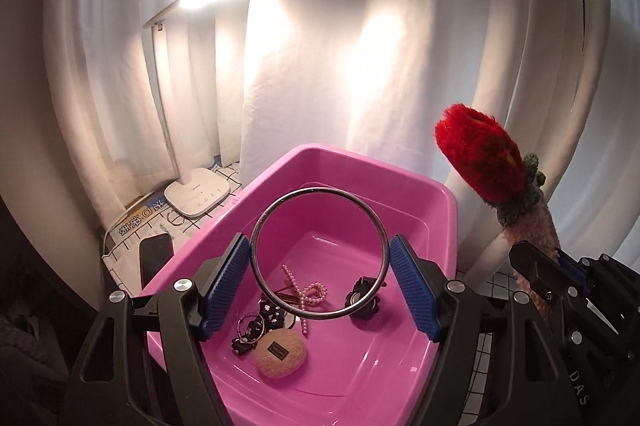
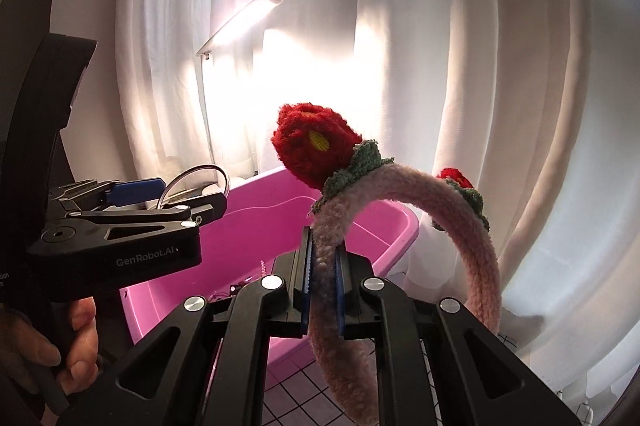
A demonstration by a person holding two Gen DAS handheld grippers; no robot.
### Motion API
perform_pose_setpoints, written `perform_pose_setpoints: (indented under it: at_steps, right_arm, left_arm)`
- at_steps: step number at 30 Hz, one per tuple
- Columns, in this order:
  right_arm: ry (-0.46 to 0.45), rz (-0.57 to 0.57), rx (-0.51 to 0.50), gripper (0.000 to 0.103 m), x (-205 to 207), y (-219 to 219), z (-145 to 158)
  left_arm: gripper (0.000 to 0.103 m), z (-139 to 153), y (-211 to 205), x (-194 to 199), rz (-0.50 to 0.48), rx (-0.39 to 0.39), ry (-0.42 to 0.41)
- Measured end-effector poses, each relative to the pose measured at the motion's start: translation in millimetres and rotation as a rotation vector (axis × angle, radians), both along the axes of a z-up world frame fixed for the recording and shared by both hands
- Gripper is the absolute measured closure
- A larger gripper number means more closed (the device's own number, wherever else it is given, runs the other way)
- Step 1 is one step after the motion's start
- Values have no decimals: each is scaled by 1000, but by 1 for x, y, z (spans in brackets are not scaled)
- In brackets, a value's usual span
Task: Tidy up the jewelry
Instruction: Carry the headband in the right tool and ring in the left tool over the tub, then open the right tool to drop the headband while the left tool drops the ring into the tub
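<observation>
The left gripper (image 1: 320, 290) holds a thin silver metal bangle (image 1: 320, 254) across its width, the blue ribbed pads (image 1: 224, 286) pressing on opposite sides of the ring. The jaws stand fairly wide because the hoop fills the gap. The bangle hangs above the pink plastic rectangular bin (image 1: 420, 186), probably so that it can be let go straight into it. Its plane tilts up toward the camera and its open face looks along the fingers; as a circle it has no long axis.

In the bin lie a pink pearl-bead bow clip (image 1: 306, 292), a round beige felt hair tie (image 1: 280, 354), a black flower-shaped clip (image 1: 362, 300) and small black pieces on a ring (image 1: 250, 330).

The right gripper (image 2: 324, 282) has its jaws narrow, clamped on one leg of a fuzzy pink headband with red knitted flowers (image 2: 472, 226). It is held just right of the bin, above the tiled table (image 2: 296, 398), seemingly waiting its turn. The band arches up and over to the right, the clamped end pointing down, and the large red flower (image 2: 312, 142) faces up and left.

A white desk lamp (image 1: 198, 194) stands behind the bin.
</observation>
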State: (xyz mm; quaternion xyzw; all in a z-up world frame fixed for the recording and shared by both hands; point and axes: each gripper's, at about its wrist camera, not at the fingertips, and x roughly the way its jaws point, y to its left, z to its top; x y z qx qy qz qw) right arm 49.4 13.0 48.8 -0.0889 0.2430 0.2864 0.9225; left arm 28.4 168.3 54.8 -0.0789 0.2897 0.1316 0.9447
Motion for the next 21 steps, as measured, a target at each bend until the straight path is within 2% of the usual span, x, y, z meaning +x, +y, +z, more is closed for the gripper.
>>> perform_pose_setpoints:
  at_steps: [11, 21]
  right_arm:
    - [35, 91, -45, 94, 35, 64, -1]
    - [138, 123, -137, 92, 74, 105, -26]
  left_arm:
    - [33, -25, 60, 19, 108, -32, 56]
    - [32, -48, 77, 40, 121, -60, 139]
